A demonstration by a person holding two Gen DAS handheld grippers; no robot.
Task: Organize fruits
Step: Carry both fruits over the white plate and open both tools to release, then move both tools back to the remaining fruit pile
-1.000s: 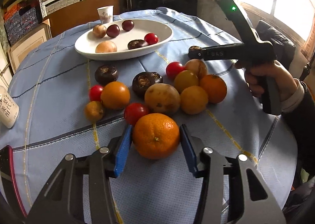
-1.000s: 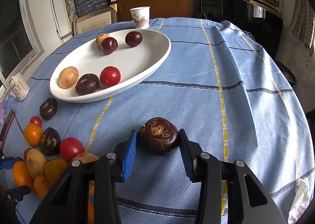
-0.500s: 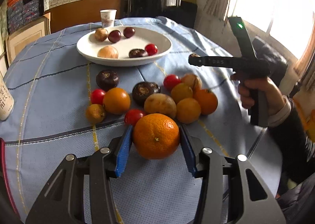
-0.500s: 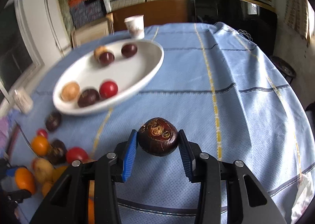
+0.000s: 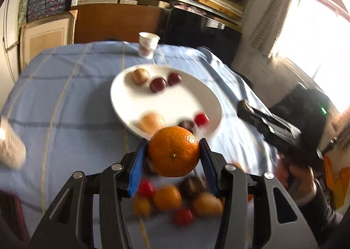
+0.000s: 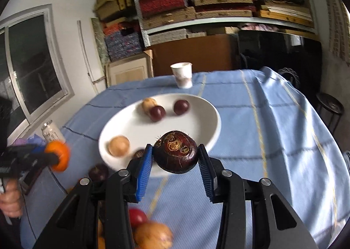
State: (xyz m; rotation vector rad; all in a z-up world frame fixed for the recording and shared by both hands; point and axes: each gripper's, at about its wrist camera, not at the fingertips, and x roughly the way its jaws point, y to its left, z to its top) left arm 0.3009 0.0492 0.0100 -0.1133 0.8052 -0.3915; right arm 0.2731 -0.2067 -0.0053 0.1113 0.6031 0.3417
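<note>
My left gripper [image 5: 174, 153] is shut on an orange [image 5: 174, 151] and holds it in the air just before the near rim of the white plate [image 5: 131, 104]. My right gripper [image 6: 175, 157] is shut on a dark brown water chestnut [image 6: 176, 154], raised over the plate's near rim [image 6: 215, 130]. The plate holds several fruits, among them a red tomato [image 5: 201, 118] and a tan fruit [image 6: 119, 145]. A pile of loose fruits [image 5: 167, 197] lies on the blue cloth below my left gripper. The right gripper also shows in the left wrist view [image 5: 242, 106].
A paper cup [image 6: 182, 75] stands behind the plate. A white can [image 6: 51, 131] stands at the table's left side. The round table's blue cloth [image 6: 273, 128] drops off at the right. Shelves and a wooden cabinet stand behind the table.
Both grippers have lifted their fruit off the table and moved toward the plate. The fruit pile now lies below the left gripper.
</note>
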